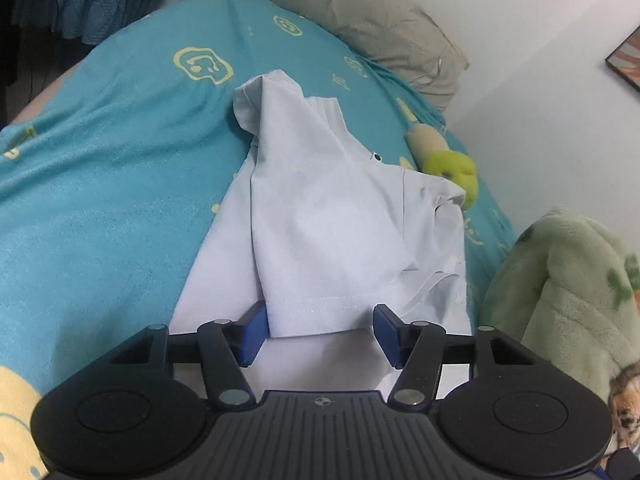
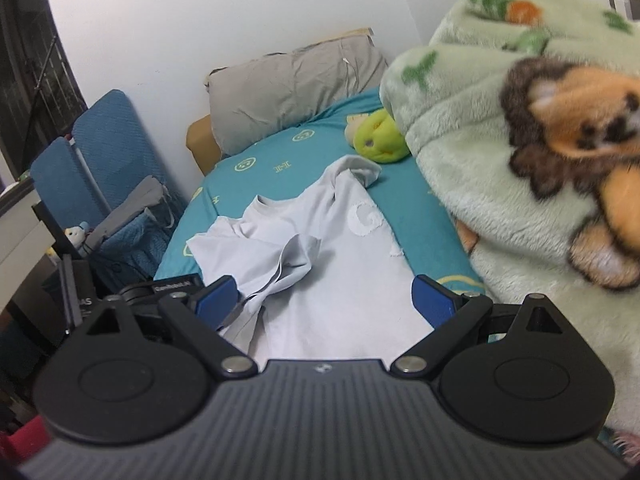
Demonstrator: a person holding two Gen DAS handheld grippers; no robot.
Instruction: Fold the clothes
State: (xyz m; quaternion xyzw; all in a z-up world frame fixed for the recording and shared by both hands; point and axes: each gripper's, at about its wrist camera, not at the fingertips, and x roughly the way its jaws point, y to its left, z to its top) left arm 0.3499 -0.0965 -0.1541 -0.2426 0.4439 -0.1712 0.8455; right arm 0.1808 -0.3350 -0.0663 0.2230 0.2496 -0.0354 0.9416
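We are in a bedroom in someone's home. A bed (image 1: 100, 200) fills most of both views, covered with a teal sheet printed with pale yellow smiley shapes. At its head, a grey pillow (image 2: 292, 88) leans against a plain white wall (image 2: 200, 8). A fluffy pale green blanket (image 2: 480, 152) with a cartoon lion print is heaped along one side of the bed. A small yellow-green plush toy (image 2: 376, 140) lies near the pillow. Beside the bed stands a folded blue chair (image 2: 100, 152) draped with cloth, and a dark window (image 2: 32, 80) shows behind it. A white T-shirt (image 2: 320, 248) is spread out on the sheet.
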